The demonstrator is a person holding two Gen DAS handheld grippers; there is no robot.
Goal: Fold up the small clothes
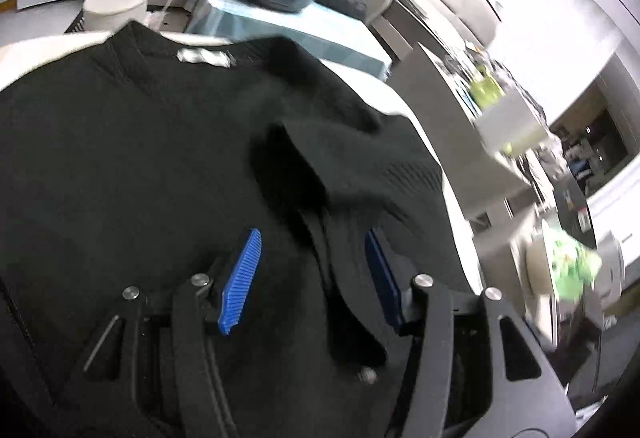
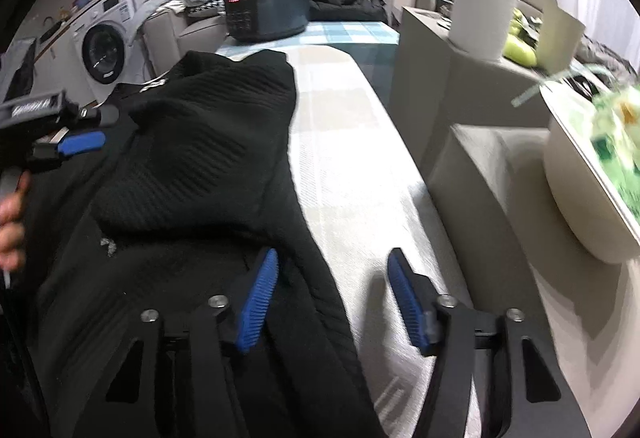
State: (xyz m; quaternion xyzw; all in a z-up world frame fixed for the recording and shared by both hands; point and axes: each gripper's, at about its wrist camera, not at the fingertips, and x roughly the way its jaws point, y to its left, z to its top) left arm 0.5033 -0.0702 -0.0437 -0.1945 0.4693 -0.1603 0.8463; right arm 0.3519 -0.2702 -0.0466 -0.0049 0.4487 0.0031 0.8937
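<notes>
black knit sweater (image 2: 192, 165) lies spread on the ironing board (image 2: 360, 197), one sleeve folded back across the body, white neck label (image 1: 204, 57) at the far end. left gripper (image 1: 310, 278) jaws apart over the sweater, a ridge of knit between the blue pads (image 1: 240, 282), pads not pressing it. right gripper (image 2: 332, 298) jaws apart at the sweater's edge, one pad on the knit, the other over bare board cover, gripping nothing. containers: white box (image 2: 560, 37) to the side with green things in it, contents blurred; white tub (image 2: 580, 177) nearer, green-printed top, contents unclear. black appliance (image 2: 268, 11) at the board's far end. washing machine (image 2: 102, 51) behind.
</notes>
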